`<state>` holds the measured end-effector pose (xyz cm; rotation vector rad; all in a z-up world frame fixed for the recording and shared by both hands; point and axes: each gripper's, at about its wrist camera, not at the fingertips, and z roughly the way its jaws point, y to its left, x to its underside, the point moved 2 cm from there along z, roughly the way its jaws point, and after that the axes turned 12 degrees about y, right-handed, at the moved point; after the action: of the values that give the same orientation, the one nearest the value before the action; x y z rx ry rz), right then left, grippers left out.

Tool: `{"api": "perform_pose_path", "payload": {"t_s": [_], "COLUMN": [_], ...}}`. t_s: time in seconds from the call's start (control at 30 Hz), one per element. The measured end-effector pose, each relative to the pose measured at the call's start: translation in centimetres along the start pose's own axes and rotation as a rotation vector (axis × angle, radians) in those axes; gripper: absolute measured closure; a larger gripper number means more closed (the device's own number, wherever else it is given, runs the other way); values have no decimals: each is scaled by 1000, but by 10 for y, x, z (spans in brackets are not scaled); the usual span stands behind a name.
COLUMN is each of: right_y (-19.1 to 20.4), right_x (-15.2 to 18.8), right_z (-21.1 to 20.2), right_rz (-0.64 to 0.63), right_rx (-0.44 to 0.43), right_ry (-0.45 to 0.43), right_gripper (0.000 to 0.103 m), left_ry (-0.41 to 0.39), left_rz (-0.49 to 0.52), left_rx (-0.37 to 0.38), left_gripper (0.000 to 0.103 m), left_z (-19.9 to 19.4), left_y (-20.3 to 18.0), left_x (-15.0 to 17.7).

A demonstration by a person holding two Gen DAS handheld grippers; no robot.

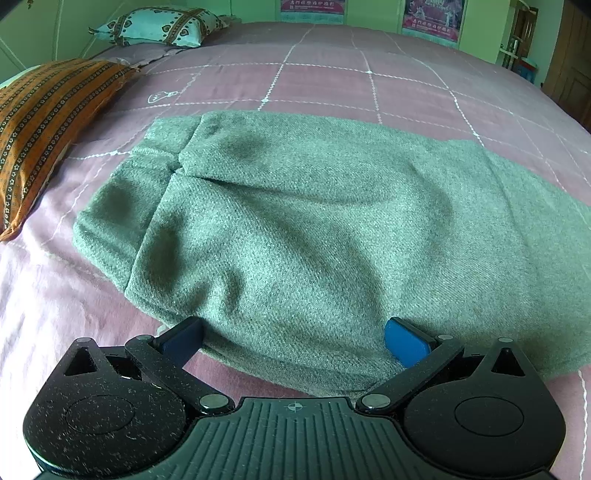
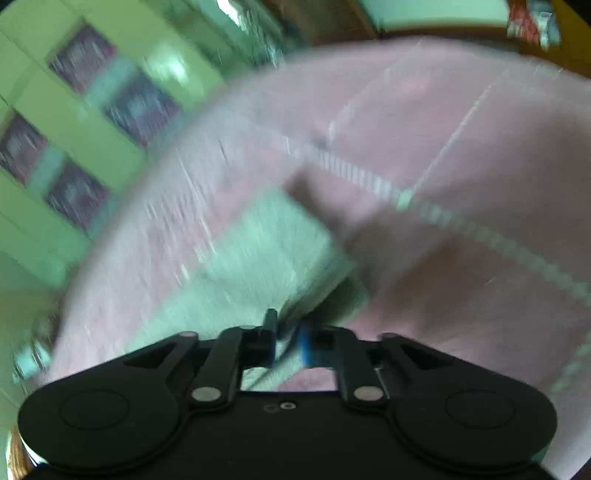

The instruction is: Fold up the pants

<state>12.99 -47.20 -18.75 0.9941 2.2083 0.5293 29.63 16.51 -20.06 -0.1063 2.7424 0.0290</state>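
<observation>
Left wrist view: left gripper (image 1: 293, 341) was spread wide, w/ the pants' (image 1: 314, 229) near edge between its fingers, pants folded on the bed (image 1: 332, 85) beside a pillow (image 1: 40, 136). Right gripper (image 2: 286, 339) was pinched onto pants cloth (image 2: 258, 266); pic blurred.

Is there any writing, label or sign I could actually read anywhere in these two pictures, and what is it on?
No text can be read.
Two posters on the far wall: print too small to read.
Bedsheet: a small white flask-like drawing, no letters.
Left gripper body: a crosshair mark, no words.
Right wrist view: too blurred; the wall pictures show nothing legible.
Pants and pillows: no visible label.
</observation>
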Motion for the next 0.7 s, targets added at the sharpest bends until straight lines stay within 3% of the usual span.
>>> {"api": "perform_pose_path", "payload": {"t_s": [0.07, 0.3, 0.5, 0.6, 0.7], "right_y": [-16, -32, -34, -22, 4], "right_x": [5, 10, 12, 7, -3], "right_z": [-14, 18, 34, 25, -16], "right_rz": [61, 146, 203, 109, -42], "right_rx": [-29, -48, -119, -90, -84], "right_ry": [-15, 56, 80, 72, -33], "right_gripper": [97, 99, 101, 103, 103], "left_ry": [-4, -18, -25, -28, -47], "left_rz": [-1, -14, -26, -25, -21], "left_rx": [-1, -13, -18, -16, -5], "left_gripper": [0, 0, 0, 0, 0], "left_z": [1, 0, -1, -2, -3], "left_y": [-1, -2, -3, -2, 0], "left_x": [0, 3, 6, 6, 9]}}
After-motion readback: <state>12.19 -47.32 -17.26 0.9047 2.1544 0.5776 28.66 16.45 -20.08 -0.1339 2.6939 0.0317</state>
